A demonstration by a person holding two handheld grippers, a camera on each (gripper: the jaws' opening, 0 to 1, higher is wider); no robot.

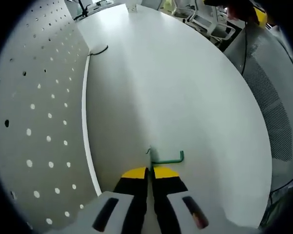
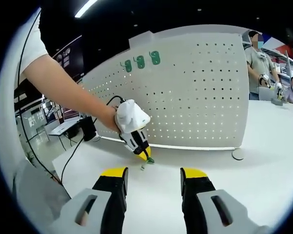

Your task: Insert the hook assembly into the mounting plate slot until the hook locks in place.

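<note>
We see the left gripper (image 1: 149, 171) pinching the green hook (image 1: 167, 159) at its tips, low over the white table (image 1: 185, 97), beside the pegboard (image 2: 195, 92). The right gripper (image 2: 154, 175) stands spread, holding nothing. The hook's clamped end is hidden.

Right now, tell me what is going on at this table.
A person works with a gripper in each hand. The left gripper is shut on a green hook, held low over the white table beside the pegboard. The right gripper hangs open, holding nothing. Three green hooks already sit high on the board; this one is not yet inserted.
</note>
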